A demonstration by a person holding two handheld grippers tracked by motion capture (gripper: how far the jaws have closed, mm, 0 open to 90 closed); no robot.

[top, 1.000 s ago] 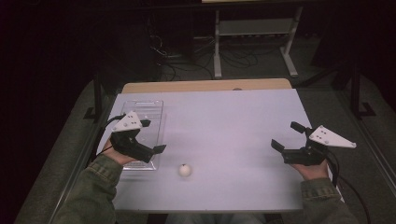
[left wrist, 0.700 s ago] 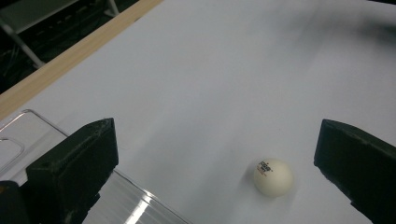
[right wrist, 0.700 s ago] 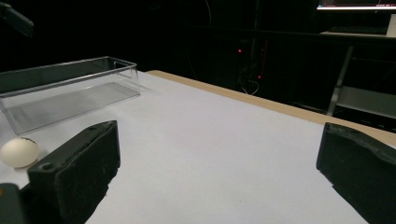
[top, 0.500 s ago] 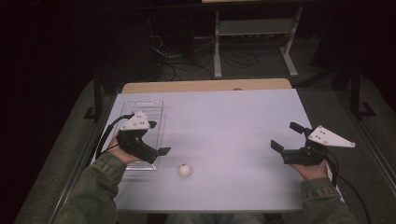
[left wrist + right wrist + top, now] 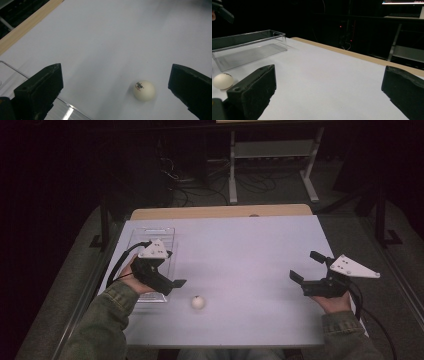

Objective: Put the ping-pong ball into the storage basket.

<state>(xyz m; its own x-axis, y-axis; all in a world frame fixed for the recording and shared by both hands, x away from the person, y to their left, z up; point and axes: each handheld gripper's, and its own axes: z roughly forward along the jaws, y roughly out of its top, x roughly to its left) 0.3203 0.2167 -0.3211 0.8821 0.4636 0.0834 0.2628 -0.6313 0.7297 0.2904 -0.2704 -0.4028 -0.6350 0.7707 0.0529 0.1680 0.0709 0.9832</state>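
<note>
One white ball [image 5: 198, 302] on table [image 5: 240, 245], just beside clear tray [image 5: 150, 237]. Left gripper [image 5: 115, 82] jaws apart, above ball. Right gripper [image 5: 306, 266] jaws apart, well apart from ball.

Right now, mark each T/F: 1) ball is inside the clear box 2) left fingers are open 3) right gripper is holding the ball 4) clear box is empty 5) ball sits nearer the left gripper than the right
1) The ball is inside the clear box. False: it lies on the white table, just outside the box's near end.
2) The left gripper has its fingers open. True: the left gripper view shows a wide gap, with the ball on the table between them.
3) The right gripper is holding the ball. False: its fingers are open and empty, far from the ball.
4) The clear box is empty. True, as far as the right gripper view shows.
5) The ball is nearer the left gripper. True.
</note>
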